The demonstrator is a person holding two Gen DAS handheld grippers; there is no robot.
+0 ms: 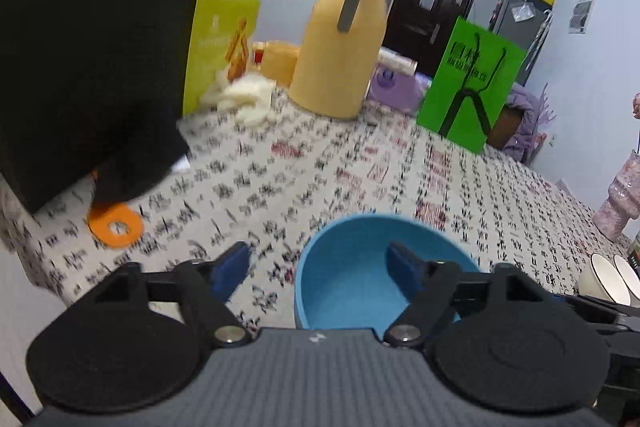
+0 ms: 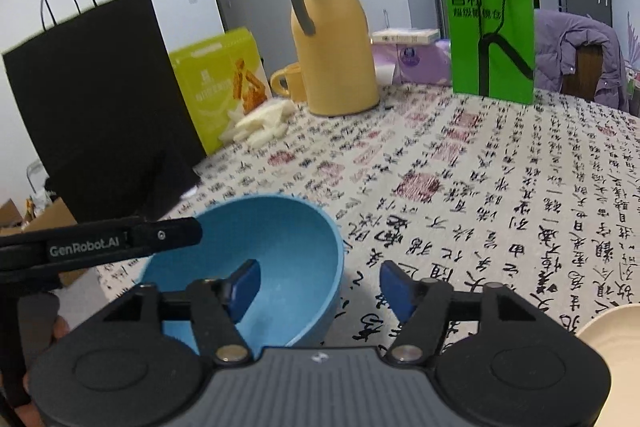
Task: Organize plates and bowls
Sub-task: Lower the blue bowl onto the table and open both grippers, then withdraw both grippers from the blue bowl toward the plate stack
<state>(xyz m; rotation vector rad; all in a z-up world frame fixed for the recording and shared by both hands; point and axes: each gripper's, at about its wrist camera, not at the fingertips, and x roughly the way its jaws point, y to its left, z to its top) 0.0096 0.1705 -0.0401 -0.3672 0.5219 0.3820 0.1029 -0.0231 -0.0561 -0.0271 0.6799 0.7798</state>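
Note:
A blue bowl [image 1: 372, 267] stands upright on the patterned tablecloth [image 1: 360, 171]. My left gripper [image 1: 320, 269] is open, its right finger over the bowl's inside and its left finger outside the near-left rim. In the right wrist view the blue bowl [image 2: 280, 251] sits low and left. My right gripper [image 2: 320, 291] is open, its left finger inside the bowl and its right finger outside, straddling the right rim. The left gripper's body [image 2: 100, 243] reaches in from the left. White bowls [image 1: 608, 279] sit at the right edge. A cream plate [image 2: 616, 347] lies at the lower right.
A yellow thermos jug [image 2: 332, 47], yellow mug [image 2: 288, 81], black paper bag [image 2: 100, 107], lime snack box [image 2: 224, 83], white snack pieces [image 2: 264, 123], green bag [image 2: 492, 31] and purple tissue pack [image 2: 420, 61] stand at the back. An orange ring [image 1: 116, 225] lies left.

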